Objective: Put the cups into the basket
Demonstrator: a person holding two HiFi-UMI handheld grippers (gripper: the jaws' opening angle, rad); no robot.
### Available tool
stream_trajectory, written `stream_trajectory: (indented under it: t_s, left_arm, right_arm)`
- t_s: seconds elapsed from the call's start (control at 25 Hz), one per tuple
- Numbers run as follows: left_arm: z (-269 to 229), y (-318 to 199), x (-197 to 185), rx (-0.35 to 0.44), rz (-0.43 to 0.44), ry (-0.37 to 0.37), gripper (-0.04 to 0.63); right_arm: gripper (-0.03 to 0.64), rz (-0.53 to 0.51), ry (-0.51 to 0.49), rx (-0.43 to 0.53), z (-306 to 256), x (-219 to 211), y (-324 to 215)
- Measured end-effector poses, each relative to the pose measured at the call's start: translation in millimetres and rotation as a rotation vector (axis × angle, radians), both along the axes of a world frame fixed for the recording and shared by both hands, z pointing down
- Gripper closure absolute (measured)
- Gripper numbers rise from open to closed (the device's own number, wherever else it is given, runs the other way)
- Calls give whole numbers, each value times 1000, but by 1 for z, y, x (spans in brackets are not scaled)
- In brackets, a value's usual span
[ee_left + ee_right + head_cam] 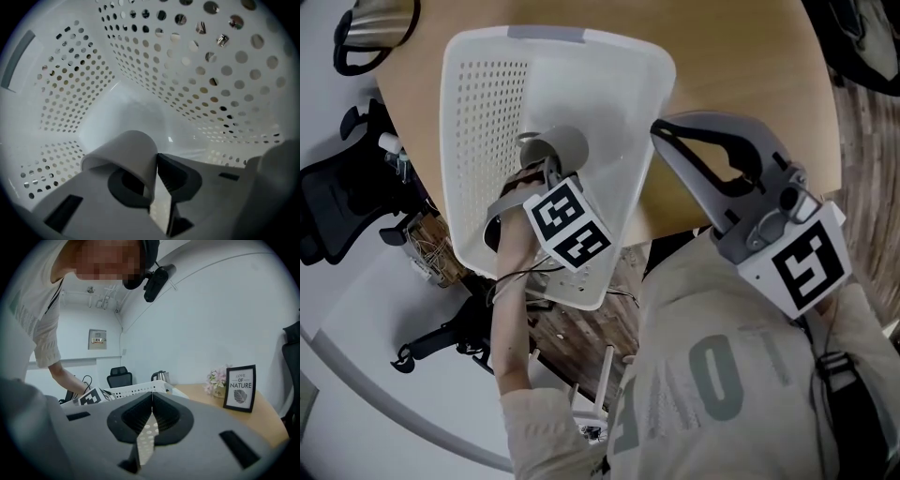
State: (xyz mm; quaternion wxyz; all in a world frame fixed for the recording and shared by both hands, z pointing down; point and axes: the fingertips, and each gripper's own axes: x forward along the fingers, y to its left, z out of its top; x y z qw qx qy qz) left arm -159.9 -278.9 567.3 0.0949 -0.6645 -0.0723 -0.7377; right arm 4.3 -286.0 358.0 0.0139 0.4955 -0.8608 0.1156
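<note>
A white perforated basket [478,122] stands on the wooden table [750,75]. My left gripper [542,169] reaches down inside it, shut on the wall of a pale grey cup [558,147]. In the left gripper view the cup [129,150] lies on its side, its rim pinched between the jaws of the left gripper [156,161], close above the basket's floor [136,112]. My right gripper [661,131] hovers outside the basket's right rim. In the right gripper view the right gripper [152,394] is shut and empty, with the basket [136,389] beyond it.
A framed print [240,387] and a small pot of flowers [216,379] stand on the table's far side, with a kettle [159,376] behind the basket. A black office chair [337,197] stands left of the table. The table's near edge runs under the basket.
</note>
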Motion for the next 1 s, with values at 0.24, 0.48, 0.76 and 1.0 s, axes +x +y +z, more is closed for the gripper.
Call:
stream_trajectory:
  t_s: [0.24, 0.48, 0.76, 1.0]
  left_arm:
    - [9, -9, -1, 33, 51, -33, 532]
    - [12, -16, -4, 79, 92, -65, 527]
    - [1, -17, -4, 98, 56, -41, 508]
    - [-22, -14, 0, 123, 22, 10, 491]
  right_arm:
    - [618, 22, -7, -23, 7, 7, -2]
    - [618, 28, -16, -19, 7, 7, -4]
    - [618, 21, -16, 9, -3, 5, 0]
    - [618, 11, -22, 48, -20, 0, 9]
